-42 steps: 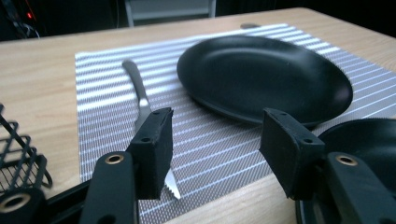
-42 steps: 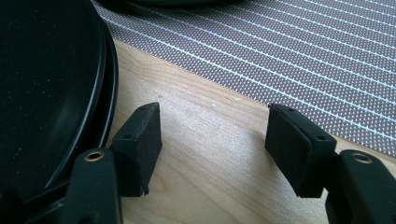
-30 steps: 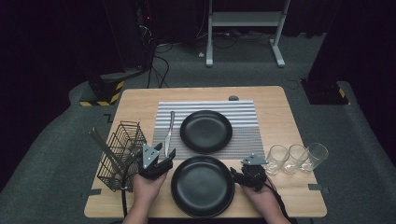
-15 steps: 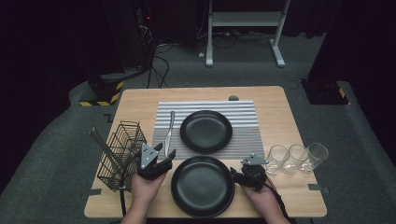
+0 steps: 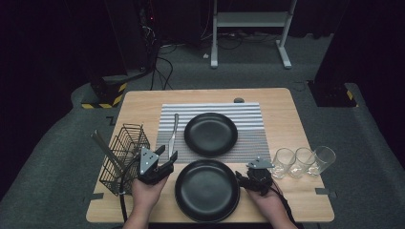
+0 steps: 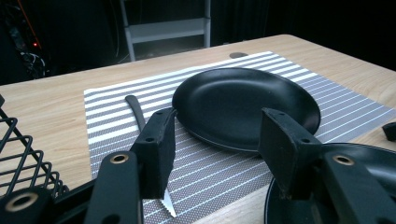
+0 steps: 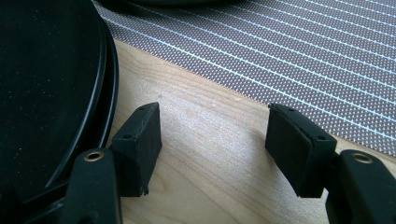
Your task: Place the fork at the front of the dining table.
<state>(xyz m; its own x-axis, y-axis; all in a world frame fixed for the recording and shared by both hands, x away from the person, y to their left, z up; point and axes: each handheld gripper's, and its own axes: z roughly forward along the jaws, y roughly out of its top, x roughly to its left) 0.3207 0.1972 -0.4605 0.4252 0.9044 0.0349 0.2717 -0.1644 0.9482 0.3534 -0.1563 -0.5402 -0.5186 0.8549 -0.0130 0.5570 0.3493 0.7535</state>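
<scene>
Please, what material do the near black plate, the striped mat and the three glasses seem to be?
The round black plate nearest the person looks like matte ceramic or melamine, with a dull, faintly speckled surface. The grey-and-white striped placemat seems woven vinyl, showing dotted mesh. The three clear drinking glasses look like glass; clear plastic is possible.

The high view looks forward and down on the whole table [image 5: 286, 124]. Both gripper views sit low and close, sharing the near plate [image 6: 373, 158] and striped mat [image 7: 280, 42].

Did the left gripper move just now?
No. The left gripper sits in the same spot between the wire basket and the near plate.
</scene>
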